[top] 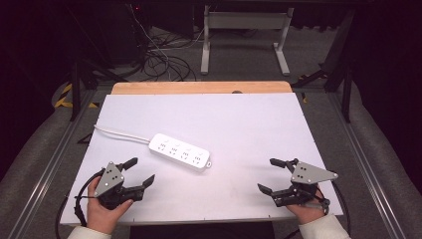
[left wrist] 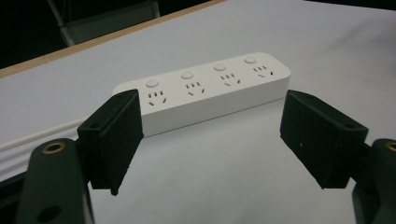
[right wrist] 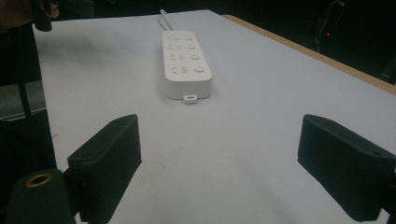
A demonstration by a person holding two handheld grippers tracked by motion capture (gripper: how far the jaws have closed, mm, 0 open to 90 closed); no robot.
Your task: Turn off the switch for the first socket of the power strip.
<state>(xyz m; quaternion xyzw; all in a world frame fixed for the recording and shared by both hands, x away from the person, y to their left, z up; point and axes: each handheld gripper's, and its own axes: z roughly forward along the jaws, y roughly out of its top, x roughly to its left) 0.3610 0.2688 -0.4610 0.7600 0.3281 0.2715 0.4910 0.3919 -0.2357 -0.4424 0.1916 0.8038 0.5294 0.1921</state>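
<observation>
White power strip (top: 179,152) lying mid-table, cord (top: 119,133) trailing toward 10 o'clock. Left gripper (top: 141,173) sitting at 7 o'clock, right gripper (top: 274,176) at 5, both gaping wide, gripping nothing. Left gripper view revealing four buttons; right gripper view showing end tab (right wrist: 190,98).

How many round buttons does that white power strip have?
4. They run in one row along the power strip lying mid-table, one beside each socket group; none looks hidden.
</observation>
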